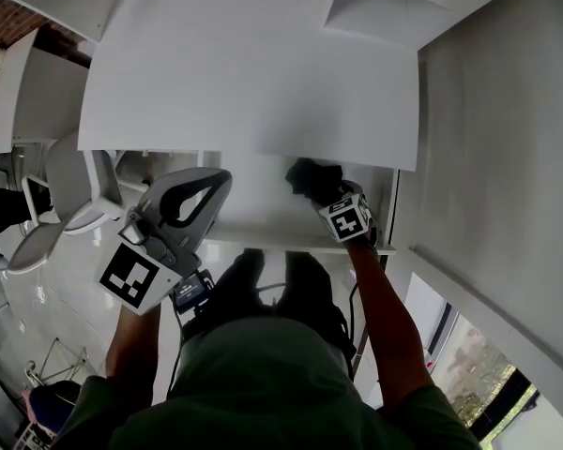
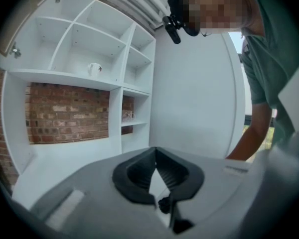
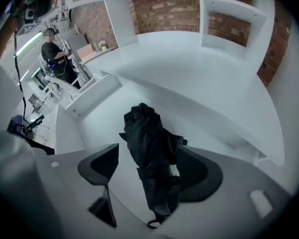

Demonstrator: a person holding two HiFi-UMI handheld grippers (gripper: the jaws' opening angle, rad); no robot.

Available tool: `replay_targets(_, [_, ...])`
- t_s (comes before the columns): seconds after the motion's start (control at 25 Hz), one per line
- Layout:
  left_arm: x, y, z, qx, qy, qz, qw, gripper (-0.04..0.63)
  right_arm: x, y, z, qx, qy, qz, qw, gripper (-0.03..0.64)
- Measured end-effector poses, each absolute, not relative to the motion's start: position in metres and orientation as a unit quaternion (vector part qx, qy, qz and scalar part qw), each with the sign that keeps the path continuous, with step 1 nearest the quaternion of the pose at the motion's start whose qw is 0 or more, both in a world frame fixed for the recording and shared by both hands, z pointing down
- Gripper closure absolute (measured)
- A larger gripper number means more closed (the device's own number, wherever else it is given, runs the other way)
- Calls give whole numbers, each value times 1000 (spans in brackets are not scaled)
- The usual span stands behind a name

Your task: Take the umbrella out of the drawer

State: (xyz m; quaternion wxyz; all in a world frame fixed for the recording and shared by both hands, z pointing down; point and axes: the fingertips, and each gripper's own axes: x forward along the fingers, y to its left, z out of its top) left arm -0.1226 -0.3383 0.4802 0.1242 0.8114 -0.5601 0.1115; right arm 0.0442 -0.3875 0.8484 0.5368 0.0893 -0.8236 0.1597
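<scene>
A folded black umbrella lies in the open white drawer under the desk top, towards its right side. My right gripper reaches down into the drawer over it. In the right gripper view the umbrella runs lengthwise between the wide-apart jaws of the right gripper; it lies close against the right pad, with a clear gap to the left pad. My left gripper hangs in front of the drawer's left part, away from the umbrella. Its pads meet at the tips of the left gripper, with nothing between them.
The white desk top overhangs the drawer's back. White chairs stand at the left. White shelves against a brick wall rise behind the desk. Another person sits far off. A grey wall lies to the right.
</scene>
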Motion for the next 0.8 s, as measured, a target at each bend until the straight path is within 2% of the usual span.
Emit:
replay_targets(0.56, [-132, -336, 515, 799, -569, 119, 157, 595, 55, -386, 926, 41, -777, 125, 615, 242])
replay_targets(0.8, [-131, -334, 519, 798, -570, 119, 156, 595, 58, -387, 934, 28, -768, 101, 632, 302])
